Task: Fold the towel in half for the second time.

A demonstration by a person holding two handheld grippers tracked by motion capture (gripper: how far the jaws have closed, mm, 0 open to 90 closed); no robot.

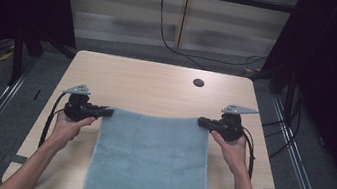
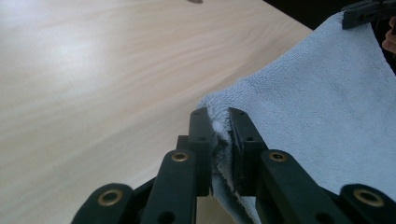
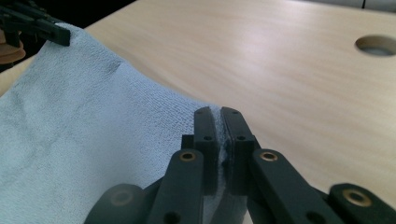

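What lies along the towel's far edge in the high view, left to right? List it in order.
Left hand-held gripper clamped on the corner → blue towel → right hand-held gripper clamped on the other corner, all over the wooden table.

Your pale wooden table (image 1: 157,88) spreads beyond the right tongs (image 1: 201,121). Its round hole (image 1: 198,83) lies past them, and a black cable (image 1: 162,28) hangs farther back.

Light wooden table (image 1: 157,85), blue towel (image 1: 151,162) draped over near edge
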